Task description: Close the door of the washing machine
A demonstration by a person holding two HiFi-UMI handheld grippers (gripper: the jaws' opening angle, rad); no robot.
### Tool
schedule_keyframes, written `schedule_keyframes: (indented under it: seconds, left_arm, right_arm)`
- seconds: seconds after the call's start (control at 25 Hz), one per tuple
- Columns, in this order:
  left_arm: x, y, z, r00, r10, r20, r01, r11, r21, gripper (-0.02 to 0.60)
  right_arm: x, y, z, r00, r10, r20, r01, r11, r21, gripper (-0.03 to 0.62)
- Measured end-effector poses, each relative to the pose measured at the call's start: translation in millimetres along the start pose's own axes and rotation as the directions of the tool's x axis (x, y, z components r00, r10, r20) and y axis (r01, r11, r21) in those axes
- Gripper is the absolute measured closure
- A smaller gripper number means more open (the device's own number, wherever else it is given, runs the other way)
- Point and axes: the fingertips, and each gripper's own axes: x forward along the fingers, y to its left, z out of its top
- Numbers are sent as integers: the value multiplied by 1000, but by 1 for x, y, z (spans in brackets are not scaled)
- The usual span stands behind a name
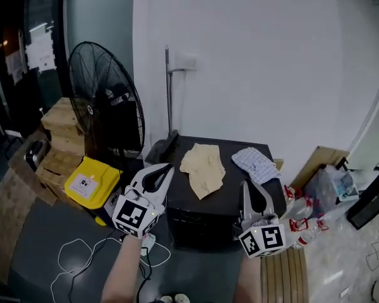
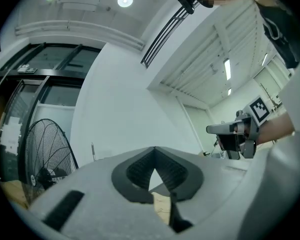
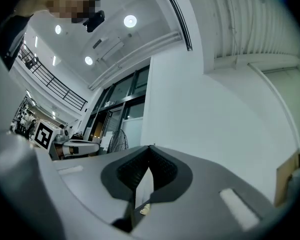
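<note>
The black, box-shaped washing machine stands at the lower centre of the head view, with its back to the white wall. I cannot make out its door from this angle. A beige cloth lies crumpled on the left part of its flat top, and a checked cloth lies on the right part, apart from the first

The left gripper sits at the machine's left front corner, its tips pointing up and to the right. In its own view the two jaws meet at the tips with nothing between them. The right gripper is over the machine's right front edge, pointing up the frame. Its jaws are also pressed together and empty

A large black fan stands left of the machine, with stacked cardboard boxes behind it at the left edge. A yellow case lies on the floor just below the fan, beside the left gripper. A white cable loops over the dark floor at the lower left, and plastic bottles lie to the machine's right
</note>
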Motion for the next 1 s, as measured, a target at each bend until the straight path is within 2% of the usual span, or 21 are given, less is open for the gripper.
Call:
schedule_keyframes:
  seconds: [0.4, 1.0]
  left_arm:
    - [-8, -6, 1, 1000, 8, -14, -8, 1000, -6, 581]
    - [-11, -12, 0, 999, 21, -34, -21, 1000, 3, 580]
  right_arm:
    - [-13, 0, -7, 999, -23, -38, 23, 1000, 1, 583]
    - [-11, 0, -11, 999, 3, -48, -2, 1000, 13, 583]
